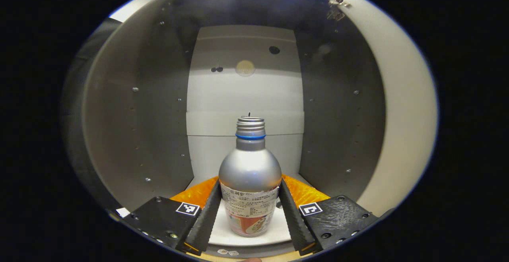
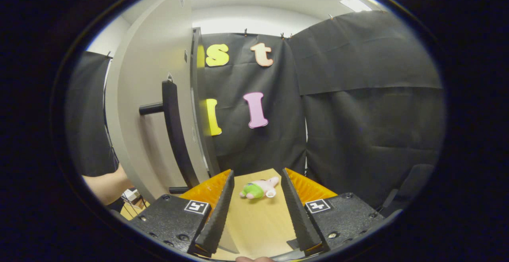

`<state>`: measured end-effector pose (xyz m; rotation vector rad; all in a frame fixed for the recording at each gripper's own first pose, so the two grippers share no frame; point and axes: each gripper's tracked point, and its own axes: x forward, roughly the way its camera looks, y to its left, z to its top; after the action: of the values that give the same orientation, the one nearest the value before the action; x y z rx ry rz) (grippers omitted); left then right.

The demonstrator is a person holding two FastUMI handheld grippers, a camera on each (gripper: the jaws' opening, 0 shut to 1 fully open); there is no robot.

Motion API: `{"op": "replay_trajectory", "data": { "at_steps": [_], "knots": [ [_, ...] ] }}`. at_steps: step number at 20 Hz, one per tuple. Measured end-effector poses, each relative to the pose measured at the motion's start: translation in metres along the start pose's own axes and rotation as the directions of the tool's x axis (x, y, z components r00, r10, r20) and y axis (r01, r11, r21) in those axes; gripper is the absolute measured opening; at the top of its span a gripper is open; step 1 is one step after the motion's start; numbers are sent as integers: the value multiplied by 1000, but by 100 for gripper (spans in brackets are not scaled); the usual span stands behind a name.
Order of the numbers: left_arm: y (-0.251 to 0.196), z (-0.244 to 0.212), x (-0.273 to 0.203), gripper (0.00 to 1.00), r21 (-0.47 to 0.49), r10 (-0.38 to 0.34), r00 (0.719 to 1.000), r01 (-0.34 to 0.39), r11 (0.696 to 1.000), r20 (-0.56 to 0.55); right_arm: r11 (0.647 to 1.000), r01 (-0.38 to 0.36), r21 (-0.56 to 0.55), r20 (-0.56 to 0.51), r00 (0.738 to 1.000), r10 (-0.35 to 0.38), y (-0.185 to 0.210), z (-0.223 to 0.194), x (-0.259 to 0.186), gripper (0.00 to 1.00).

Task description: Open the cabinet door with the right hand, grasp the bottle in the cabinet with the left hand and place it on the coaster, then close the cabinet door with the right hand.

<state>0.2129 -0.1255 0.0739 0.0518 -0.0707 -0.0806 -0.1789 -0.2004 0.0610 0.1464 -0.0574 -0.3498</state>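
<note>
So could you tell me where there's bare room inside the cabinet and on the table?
Cabinet floor: crowded at the bottle, flanked by the left gripper; bare behind it, up to the back wall. Table: bare between the right gripper fingers, short of the toy.

Inside the cabinet (image 1: 246, 95) it is dim. The side walls look dark grey, and only the back wall is pale. The light comes in from the front, so the shiny bottle (image 1: 249, 174) has a soft glow on its round top. The picture is a bit hazy near the top.

In the right gripper view it is brighter. A ceiling light (image 2: 355, 3) glares white up high. The open door (image 2: 155, 107) bends like a bow near the edge. The handle (image 2: 175, 134) throws a faint shadow on it.
</note>
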Motion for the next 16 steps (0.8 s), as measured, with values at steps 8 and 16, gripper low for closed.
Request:
{"op": "replay_trajectory", "data": {
  "at_steps": [8, 16],
  "knots": [
    [27, 18, -113, 76, -29, 46, 999, -46, 999, -12, 997, -77, 6, -12, 997, 77, 4, -6, 9, 70],
    [109, -7, -176, 76, -2, 170, 985, -170, 985, -36, 996, -88, -10, -33, 996, 87, 5, -14, 14, 75]
  ]
}}
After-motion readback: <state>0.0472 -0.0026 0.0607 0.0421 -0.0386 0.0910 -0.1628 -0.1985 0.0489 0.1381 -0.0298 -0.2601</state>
